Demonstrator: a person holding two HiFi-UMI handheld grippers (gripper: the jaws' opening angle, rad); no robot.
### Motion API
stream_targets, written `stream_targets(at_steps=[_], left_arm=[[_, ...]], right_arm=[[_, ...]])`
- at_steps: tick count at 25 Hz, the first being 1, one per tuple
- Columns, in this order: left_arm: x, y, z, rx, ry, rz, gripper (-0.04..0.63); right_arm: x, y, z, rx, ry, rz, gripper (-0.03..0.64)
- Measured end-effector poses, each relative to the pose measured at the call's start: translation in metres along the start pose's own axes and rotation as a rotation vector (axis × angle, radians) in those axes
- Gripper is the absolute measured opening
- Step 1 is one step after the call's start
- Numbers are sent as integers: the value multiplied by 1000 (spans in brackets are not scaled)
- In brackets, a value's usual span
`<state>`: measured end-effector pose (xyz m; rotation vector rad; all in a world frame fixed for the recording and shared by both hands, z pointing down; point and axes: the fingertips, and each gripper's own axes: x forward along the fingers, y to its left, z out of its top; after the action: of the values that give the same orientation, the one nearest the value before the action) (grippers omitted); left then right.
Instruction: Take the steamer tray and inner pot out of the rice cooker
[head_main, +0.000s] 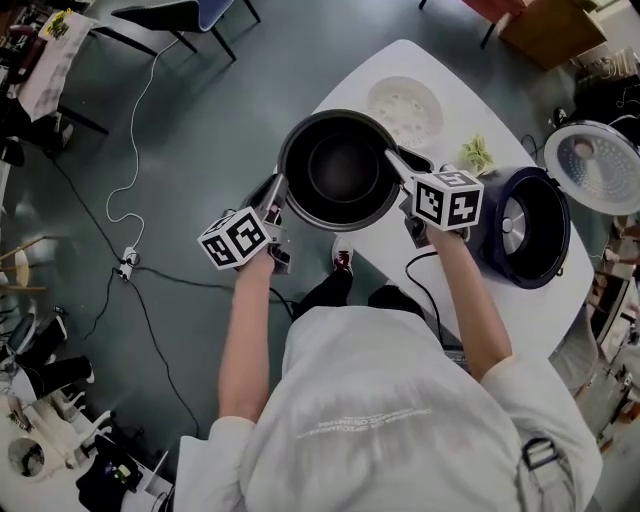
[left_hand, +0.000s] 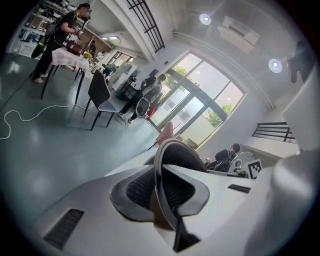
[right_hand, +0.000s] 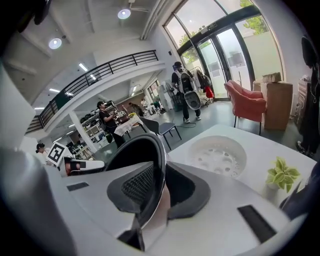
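Head view: I am pinching the inner pot (head_main: 340, 165) at frame centre, my left claw (head_main: 280, 192) and right claw (head_main: 396, 160) each clamping an opposite rim. The rice cooker (head_main: 520, 228) is standing open at right on the tabletop (head_main: 520, 300), and the steamer tray (head_main: 405, 108) is lying beyond.

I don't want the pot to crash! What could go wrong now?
1. The inner pot hangs only by its thin rim, pinched by the left gripper and right gripper. If one pinch slips, it could tip and fall.
2. Part of the pot is past the table edge, over the floor, so a drop might miss the table.
3. The steamer tray lies just beyond; the pot could bump it.
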<state>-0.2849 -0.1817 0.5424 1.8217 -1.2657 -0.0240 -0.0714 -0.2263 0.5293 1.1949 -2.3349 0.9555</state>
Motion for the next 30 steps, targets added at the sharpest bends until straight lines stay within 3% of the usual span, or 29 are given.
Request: stream_targets(at_steps=[9,12,27,30], left_arm=[[17,9,3,50,25,-3,57],[23,3,6,86,30,-11,121],[70,-18,1,171,107,-43,103],[72,-21,-2,193,116,-39,129]], right_arm=[[28,-24,-26,82,52,-31,94],[32,-25,-20,111,18,-25,115],[39,-65,-5,79,-13,-111,126],[37,-70,-5,58,-9,-115,129]])
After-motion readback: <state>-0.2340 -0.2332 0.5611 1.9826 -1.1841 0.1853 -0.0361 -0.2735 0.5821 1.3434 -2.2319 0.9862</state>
